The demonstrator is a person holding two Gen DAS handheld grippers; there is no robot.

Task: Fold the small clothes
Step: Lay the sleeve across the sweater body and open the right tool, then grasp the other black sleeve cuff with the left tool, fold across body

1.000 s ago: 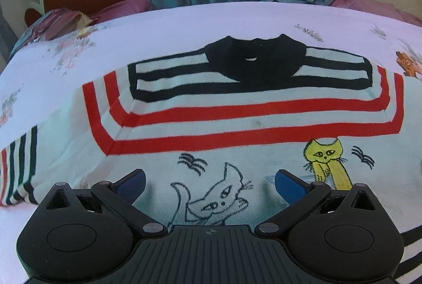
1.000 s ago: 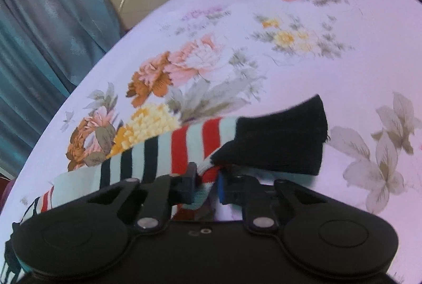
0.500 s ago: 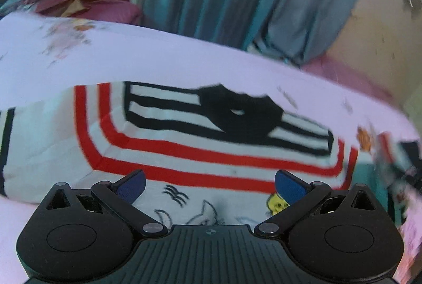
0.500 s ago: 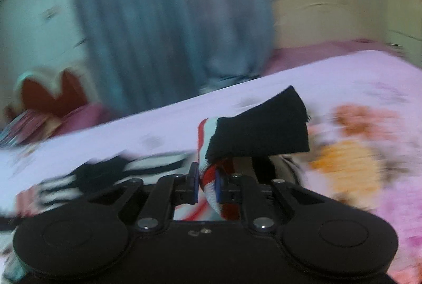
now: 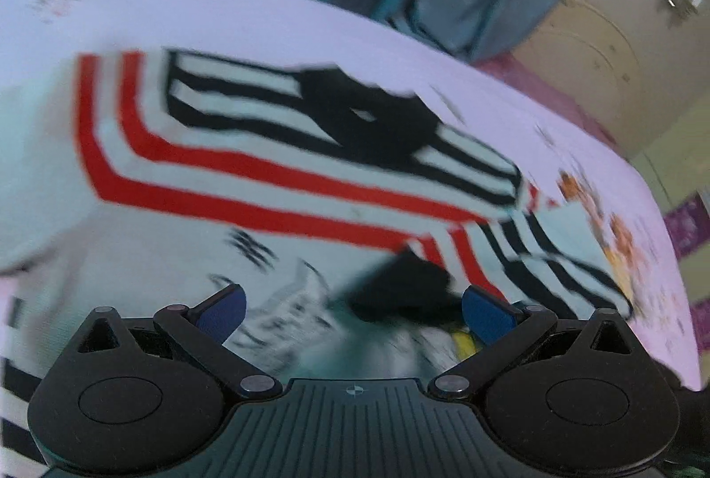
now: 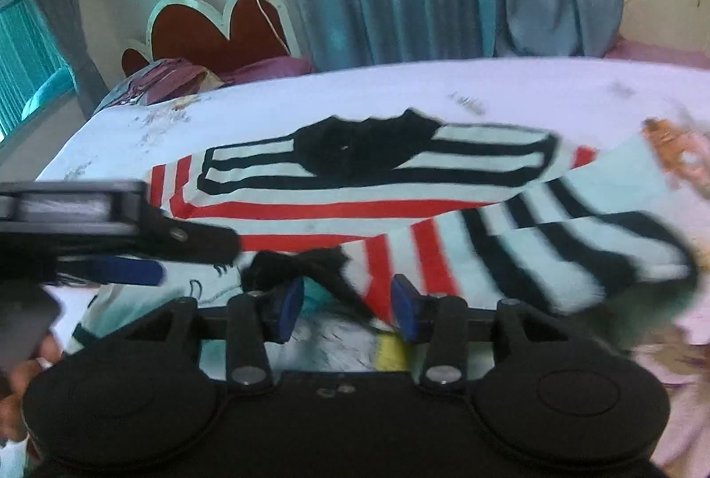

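We see our right gripper (image 6: 347, 307) opening, the sweater's (image 6: 355, 185) black cuff (image 6: 295, 265) lying blurred between its jaws; our left gripper (image 5: 353, 311) gapes, holding nothing.

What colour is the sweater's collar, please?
The collar is black, clearest in the right wrist view.

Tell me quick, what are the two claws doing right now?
Left gripper: open, holding nothing.
Right gripper: jaws opening, pads clear of the sweater sleeve now lying across the sweater.
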